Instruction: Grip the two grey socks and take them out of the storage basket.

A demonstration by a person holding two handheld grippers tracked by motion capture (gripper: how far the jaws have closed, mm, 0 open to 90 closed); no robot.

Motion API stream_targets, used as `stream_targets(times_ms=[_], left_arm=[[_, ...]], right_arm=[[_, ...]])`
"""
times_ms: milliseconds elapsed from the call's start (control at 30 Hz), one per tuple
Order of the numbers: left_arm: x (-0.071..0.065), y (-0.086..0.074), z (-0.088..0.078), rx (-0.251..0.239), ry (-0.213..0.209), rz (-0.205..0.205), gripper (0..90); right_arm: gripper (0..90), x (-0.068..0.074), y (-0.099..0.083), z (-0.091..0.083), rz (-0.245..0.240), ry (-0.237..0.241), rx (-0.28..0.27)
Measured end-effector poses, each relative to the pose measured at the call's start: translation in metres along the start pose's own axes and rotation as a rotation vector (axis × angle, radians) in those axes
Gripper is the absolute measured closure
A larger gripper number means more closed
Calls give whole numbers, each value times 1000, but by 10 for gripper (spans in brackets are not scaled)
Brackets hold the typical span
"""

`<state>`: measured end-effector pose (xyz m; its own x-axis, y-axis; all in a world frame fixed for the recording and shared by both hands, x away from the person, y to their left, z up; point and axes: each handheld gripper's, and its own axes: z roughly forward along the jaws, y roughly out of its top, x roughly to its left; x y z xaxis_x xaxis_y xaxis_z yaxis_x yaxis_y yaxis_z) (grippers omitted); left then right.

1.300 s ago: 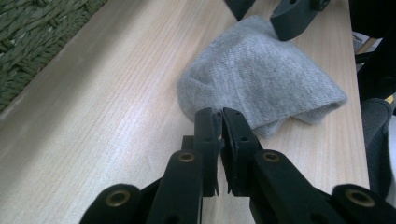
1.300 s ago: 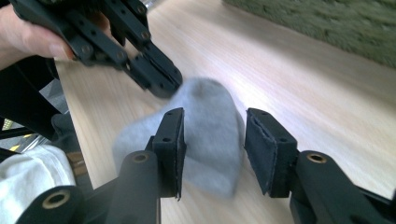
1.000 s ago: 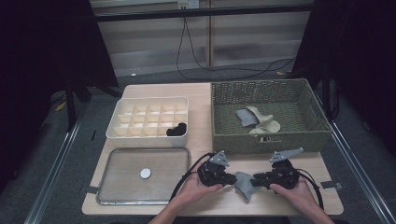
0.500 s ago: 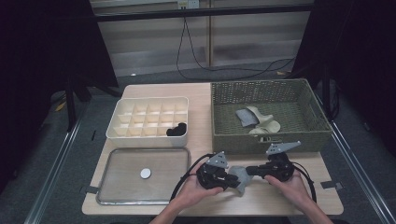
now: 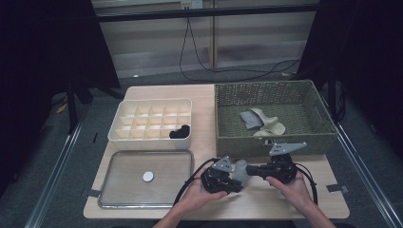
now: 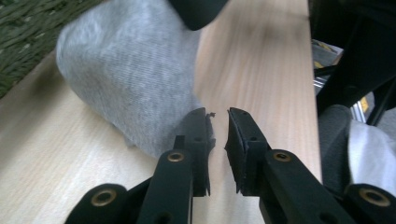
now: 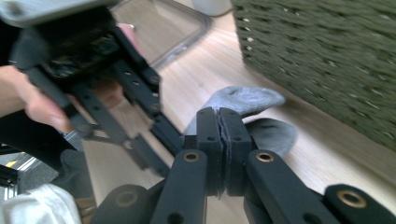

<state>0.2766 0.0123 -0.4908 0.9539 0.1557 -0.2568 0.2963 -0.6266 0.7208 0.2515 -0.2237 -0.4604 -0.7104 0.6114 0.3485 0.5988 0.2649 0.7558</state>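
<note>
Right tongs [image 7: 219, 140]: clamped on one edge of the grey sock [image 5: 240, 171], lifting it just off the surface [image 5: 266, 204] before the wicker basket [image 5: 271, 137]. Left tongs [image 6: 217, 135]: slightly parted, gripping nothing, I keep them at the sock's other edge, probably to take it for folding.

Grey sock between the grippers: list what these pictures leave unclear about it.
- Sock shape: high view, both grippers cover its ends.
- Left gripper grip: its own view shows a gap between the jaws; pinched cloth uncertain.
- Sock far end: right gripper view, blurred.

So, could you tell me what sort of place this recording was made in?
Probably a lab bench set up for recording: a wooden table in a dark room, cables trailing behind, with a basket, divided box and tray laid out.
</note>
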Motion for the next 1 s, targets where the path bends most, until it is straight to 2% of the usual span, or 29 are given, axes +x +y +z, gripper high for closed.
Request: stream_targets(times_ms=[167,233,267,300,333,400,433,533,1000], left_arm=[[6,-3,1,2,26,-27,764],[7,-4,1,-4,28,-21,759],[7,-5,2,-12,34,-32,757],[7,-4,2,-11,40,-32,753],[8,-4,1,11,42,-25,747],[9,-5,3,4,45,-26,747],[9,-5,3,-4,54,-40,748],[11,-6,2,-4,56,-38,750],[20,-12,-9,-10,102,-65,743]], right_arm=[[883,9,1,5,-17,20,0],[883,13,1,6,-22,30,-1],[882,14,1,7,-23,33,2],[882,16,1,8,-21,35,2],[883,17,1,9,-24,39,3],[883,19,1,12,-26,55,8],[883,21,0,13,-29,61,10],[883,26,-1,16,-42,77,19],[882,29,-12,30,-37,121,75]])
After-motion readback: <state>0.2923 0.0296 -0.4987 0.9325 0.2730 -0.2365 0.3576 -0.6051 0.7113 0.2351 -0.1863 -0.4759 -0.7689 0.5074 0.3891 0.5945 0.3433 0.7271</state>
